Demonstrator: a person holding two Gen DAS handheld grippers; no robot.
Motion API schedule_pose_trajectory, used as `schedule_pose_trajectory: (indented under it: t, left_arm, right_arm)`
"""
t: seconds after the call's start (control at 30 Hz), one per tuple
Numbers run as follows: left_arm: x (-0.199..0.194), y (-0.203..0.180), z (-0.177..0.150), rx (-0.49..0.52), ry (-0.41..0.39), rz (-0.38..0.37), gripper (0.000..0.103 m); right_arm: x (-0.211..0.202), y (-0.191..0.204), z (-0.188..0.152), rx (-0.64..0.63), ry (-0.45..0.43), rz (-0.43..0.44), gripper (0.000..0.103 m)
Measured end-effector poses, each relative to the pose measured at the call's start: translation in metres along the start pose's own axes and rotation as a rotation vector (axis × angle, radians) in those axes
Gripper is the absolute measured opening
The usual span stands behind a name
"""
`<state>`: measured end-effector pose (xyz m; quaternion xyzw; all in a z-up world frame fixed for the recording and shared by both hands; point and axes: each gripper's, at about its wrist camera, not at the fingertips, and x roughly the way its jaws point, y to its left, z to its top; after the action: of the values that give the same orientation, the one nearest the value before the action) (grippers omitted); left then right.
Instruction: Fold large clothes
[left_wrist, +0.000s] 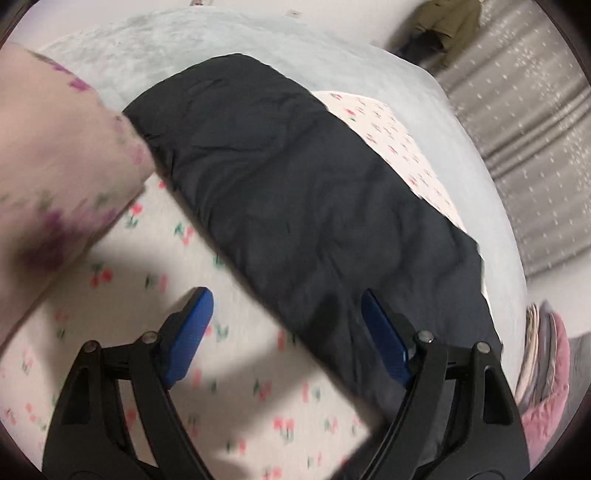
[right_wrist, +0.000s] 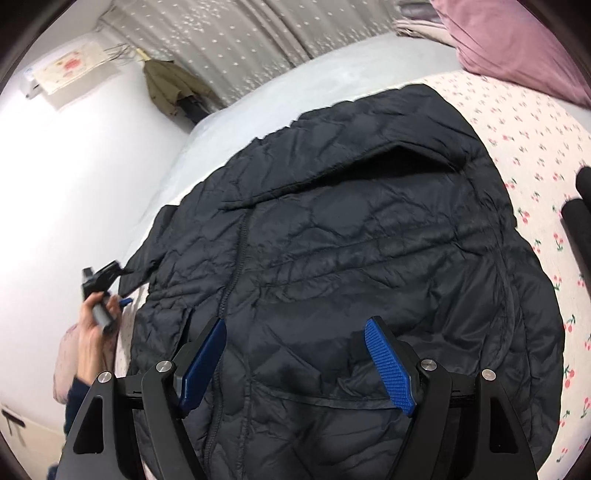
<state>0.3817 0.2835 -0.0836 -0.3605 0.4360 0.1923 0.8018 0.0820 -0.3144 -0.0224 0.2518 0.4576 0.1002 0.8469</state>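
A black quilted jacket (right_wrist: 351, 240) lies spread front-up on a cherry-print sheet (right_wrist: 535, 147), with its zip running down the left half and its collar towards the far side. My right gripper (right_wrist: 295, 321) hangs open over the jacket's near part, and nothing sits between its blue pads (right_wrist: 388, 362). In the left wrist view the jacket (left_wrist: 295, 184) runs diagonally across the sheet (left_wrist: 129, 332). My left gripper (left_wrist: 283, 293) is open over the jacket's edge and holds nothing. A hand (right_wrist: 88, 332) shows by the jacket's left sleeve (right_wrist: 144, 262).
A pink floral quilt (left_wrist: 55, 166) bulges at the left. A pale grey blanket (left_wrist: 184, 48) covers the far part of the bed. A pink pillow (right_wrist: 509, 44) lies at the head. A grey curtain (right_wrist: 240, 37) and a hanging olive coat (right_wrist: 170, 88) stand beyond.
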Motion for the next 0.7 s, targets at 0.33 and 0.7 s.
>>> schedule_pose_trajectory:
  t: [0.33,0.7]
  left_arm:
    - [0.012,-0.013,0.011,0.082,-0.027,-0.030,0.010]
    - [-0.095,-0.050,0.003,0.147,-0.216,-0.375,0.005]
  right_arm:
    - [0.003,0.001,-0.003,-0.002,-0.005,0.002,0.079]
    - [-0.005,-0.009,0.000,0.040,-0.028,0.025,0.079]
